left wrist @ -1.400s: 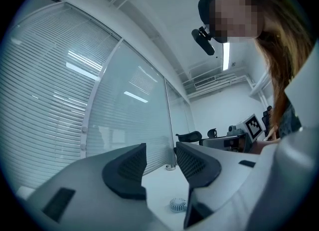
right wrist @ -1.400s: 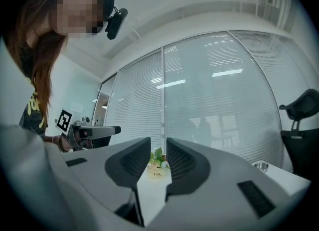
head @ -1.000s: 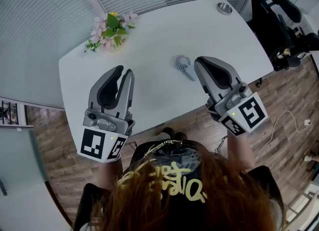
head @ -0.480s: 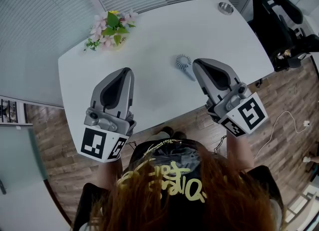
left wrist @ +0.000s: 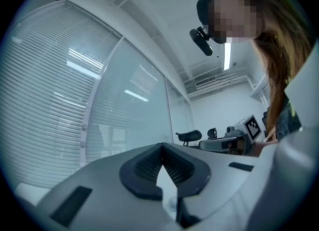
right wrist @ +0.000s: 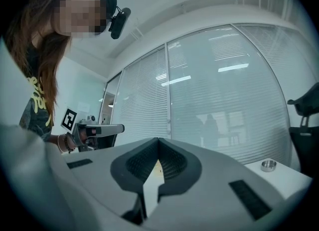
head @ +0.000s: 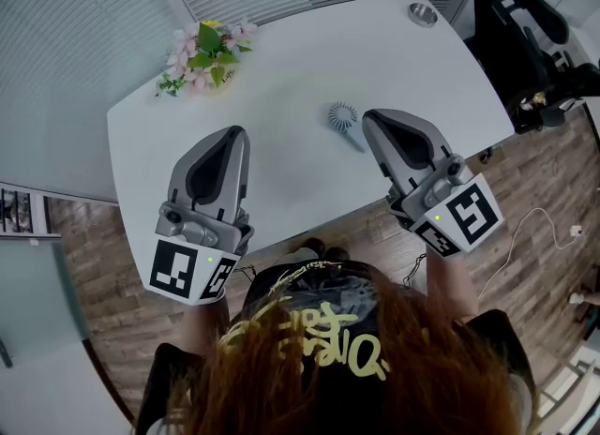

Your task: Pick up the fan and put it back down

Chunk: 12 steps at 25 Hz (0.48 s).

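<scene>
Change over the last second:
- Left claw [head: 236,133]: jaws stood slightly apart, now pressed together with nothing between them. It is held in the same spot over the bench's [head: 281,77] near left part.
- Right claw [head: 370,119]: also closed and empty, no visible shift.

Task thing: the fan [head: 342,115] lies flat on the bench, near the middle and just left of the right claw's tip. Its handle runs toward the near edge. Neither claw touches it.

Judgement: with both claws shut and the fan resting free, the scene fits equally a fan waiting to be lifted or one already set back.

Room:
- Flowers [head: 202,56] sit at the far left corner.
- The middle is bare bench round the fan.
- A small metal dish [head: 422,14] sits at the far right corner.
- The near edge runs under both claws.
- A dark chair [head: 525,39] stands off the right side.
</scene>
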Each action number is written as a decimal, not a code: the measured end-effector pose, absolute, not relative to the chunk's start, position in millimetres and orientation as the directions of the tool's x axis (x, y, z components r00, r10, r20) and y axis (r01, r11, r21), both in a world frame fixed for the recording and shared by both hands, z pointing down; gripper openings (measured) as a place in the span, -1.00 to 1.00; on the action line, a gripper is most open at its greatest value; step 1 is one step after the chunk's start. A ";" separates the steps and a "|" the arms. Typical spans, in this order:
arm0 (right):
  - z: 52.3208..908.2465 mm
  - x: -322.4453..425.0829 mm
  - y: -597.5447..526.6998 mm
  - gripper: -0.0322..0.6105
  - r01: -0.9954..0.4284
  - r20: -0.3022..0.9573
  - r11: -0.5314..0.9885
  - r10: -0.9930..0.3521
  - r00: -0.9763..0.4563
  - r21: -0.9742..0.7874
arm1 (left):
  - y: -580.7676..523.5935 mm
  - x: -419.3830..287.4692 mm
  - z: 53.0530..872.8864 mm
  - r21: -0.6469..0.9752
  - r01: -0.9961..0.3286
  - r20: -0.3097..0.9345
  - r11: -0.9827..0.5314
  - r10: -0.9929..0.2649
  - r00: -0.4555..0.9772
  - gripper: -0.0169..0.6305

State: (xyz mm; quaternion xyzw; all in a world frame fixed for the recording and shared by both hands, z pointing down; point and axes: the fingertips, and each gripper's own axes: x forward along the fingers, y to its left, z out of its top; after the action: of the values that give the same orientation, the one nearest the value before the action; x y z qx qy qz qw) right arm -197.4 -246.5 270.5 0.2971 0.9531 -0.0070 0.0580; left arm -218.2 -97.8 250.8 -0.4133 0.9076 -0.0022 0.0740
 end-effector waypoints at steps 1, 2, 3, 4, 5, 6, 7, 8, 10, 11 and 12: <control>270.1 -197.4 -247.0 -0.89 0.566 -0.115 0.824 0.565 -0.817 0.023 | -97.7 -218.2 250.4 -0.065 -0.750 -0.134 0.658 -0.750 -0.647 -0.97; 269.5 -197.3 -247.4 -0.89 0.566 -0.115 0.824 0.564 -0.817 0.024 | -97.8 -218.2 249.8 -0.065 -0.750 -0.134 0.659 -0.750 -0.647 -0.97; 268.9 -197.2 -247.6 -0.89 0.566 -0.115 0.824 0.565 -0.817 0.024 | -97.9 -218.2 249.2 -0.066 -0.749 -0.135 0.659 -0.750 -0.647 -0.97; 268.3 -197.1 -247.5 -0.89 0.566 -0.115 0.824 0.565 -0.817 0.025 | -98.0 -218.3 248.9 -0.067 -0.749 -0.135 0.659 -0.750 -0.648 -0.97; 267.9 -197.0 -247.5 -0.89 0.566 -0.116 0.824 0.565 -0.817 0.026 | -98.2 -218.3 248.8 -0.067 -0.749 -0.135 0.659 -0.750 -0.648 -0.97; 267.6 -196.8 -247.5 -0.89 0.566 -0.117 0.824 0.565 -0.817 0.026 | -98.6 -218.2 248.8 -0.067 -0.750 -0.136 0.658 -0.750 -0.647 -0.97; 267.5 -196.6 -247.8 -0.89 0.566 -0.119 0.824 0.564 -0.817 0.025 | -99.1 -217.9 249.0 -0.066 -0.750 -0.136 0.658 -0.751 -0.646 -0.97; 267.5 -196.2 -248.1 -0.89 0.565 -0.121 0.825 0.564 -0.817 0.024 | -99.7 -217.5 249.3 -0.065 -0.751 -0.136 0.657 -0.752 -0.645 -0.97; 267.4 -195.6 -249.2 -0.89 0.563 -0.126 0.826 0.561 -0.818 0.018 | -100.5 -216.6 250.2 -0.062 -0.753 -0.135 0.655 -0.753 -0.644 -0.97; 267.3 -195.4 -249.8 -0.89 0.562 -0.128 0.827 0.559 -0.819 0.016 | -100.7 -216.5 250.4 -0.061 -0.754 -0.135 0.655 -0.753 -0.644 -0.97; 267.3 -195.3 -250.2 -0.89 0.561 -0.129 0.828 0.558 -0.820 0.014 | -100.8 -216.5 250.6 -0.060 -0.754 -0.135 0.654 -0.754 -0.643 -0.97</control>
State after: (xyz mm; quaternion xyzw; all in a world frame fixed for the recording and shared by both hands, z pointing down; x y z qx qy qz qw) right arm -195.3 -250.2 267.3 0.2932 0.9538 -0.0123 0.0639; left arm -216.5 -100.8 250.6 -0.4158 0.9064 0.0007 0.0743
